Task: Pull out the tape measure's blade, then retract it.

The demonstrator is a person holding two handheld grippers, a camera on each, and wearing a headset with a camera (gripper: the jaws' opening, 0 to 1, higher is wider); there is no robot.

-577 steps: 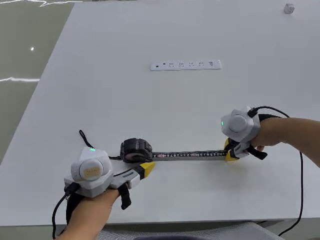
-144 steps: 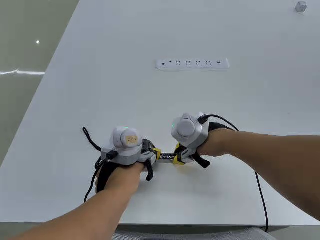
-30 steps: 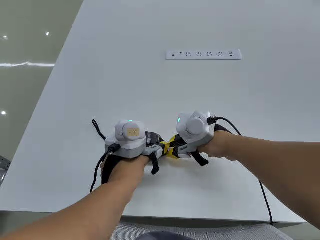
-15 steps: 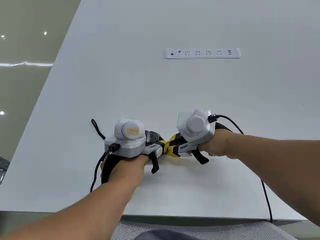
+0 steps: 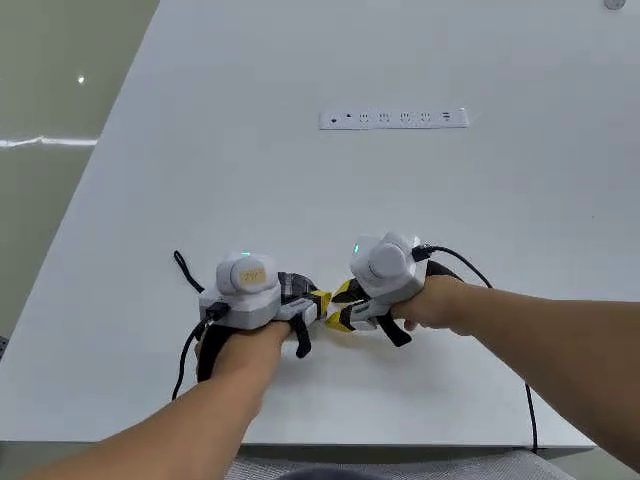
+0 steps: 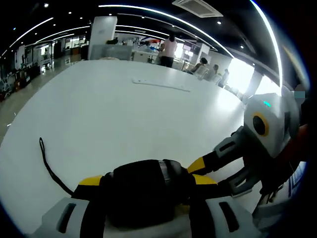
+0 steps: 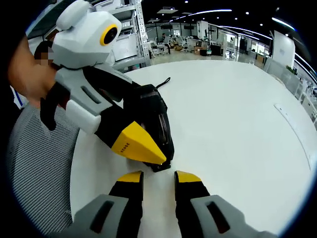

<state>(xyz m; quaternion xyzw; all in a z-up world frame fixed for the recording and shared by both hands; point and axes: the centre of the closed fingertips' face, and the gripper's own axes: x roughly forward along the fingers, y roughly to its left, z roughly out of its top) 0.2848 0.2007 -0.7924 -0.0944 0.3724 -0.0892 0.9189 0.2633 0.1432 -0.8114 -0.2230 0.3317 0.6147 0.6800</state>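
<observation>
Black rounded tape (image 6: 143,193), ribbed case, near bench (image 5: 300,180) front edge, clamped in left gripper (image 5: 316,302), right gripper (image 7: 158,177) slightly parted, empty

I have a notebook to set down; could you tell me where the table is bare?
The table is bare from the power strip down to the tape measure. It is crowded at the near edge, where the left gripper and right gripper meet.

Tape measure (image 6: 143,193): bottom centre, clamped between yellow fingers (image 6: 90,181).
Right gripper (image 6: 212,164): right side, tips beside the case.
Lanyard (image 6: 49,166): lower left, on surface (image 6: 124,119).
</observation>
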